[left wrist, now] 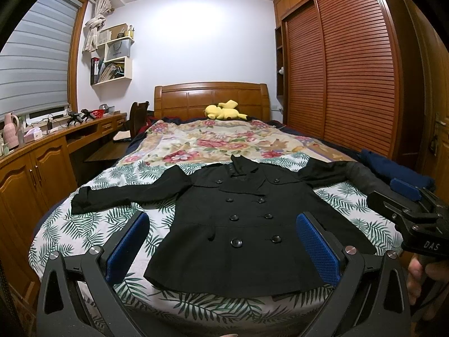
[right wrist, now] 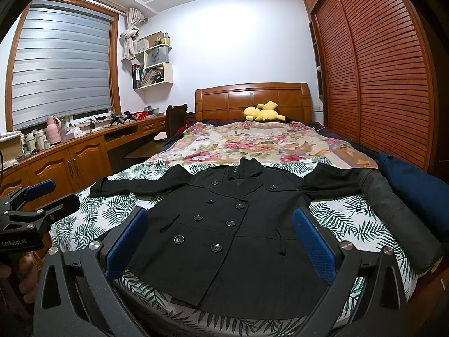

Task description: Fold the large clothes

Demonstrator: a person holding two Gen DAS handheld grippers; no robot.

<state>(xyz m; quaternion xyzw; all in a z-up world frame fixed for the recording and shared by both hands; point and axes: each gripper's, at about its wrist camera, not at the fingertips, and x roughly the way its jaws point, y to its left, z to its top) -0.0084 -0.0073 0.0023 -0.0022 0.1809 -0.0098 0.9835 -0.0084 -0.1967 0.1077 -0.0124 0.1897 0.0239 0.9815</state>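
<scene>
A black double-breasted coat (left wrist: 238, 219) lies flat, front up, on the foot of the bed, both sleeves spread out to the sides. It also shows in the right wrist view (right wrist: 224, 230). My left gripper (left wrist: 223, 219) is open and empty, held above the coat's hem. My right gripper (right wrist: 220, 219) is open and empty too, also above the hem. The right gripper shows at the right edge of the left wrist view (left wrist: 407, 196). The left gripper shows at the left edge of the right wrist view (right wrist: 47, 193).
The bed (left wrist: 112, 224) has a palm-leaf sheet and a floral blanket (left wrist: 213, 140). A dark blue cloth (right wrist: 415, 188) and a grey roll (right wrist: 393, 210) lie at the bed's right edge. A yellow plush (left wrist: 224, 111) is by the headboard. A wooden desk (left wrist: 42, 154) stands left, a wardrobe (left wrist: 350, 70) right.
</scene>
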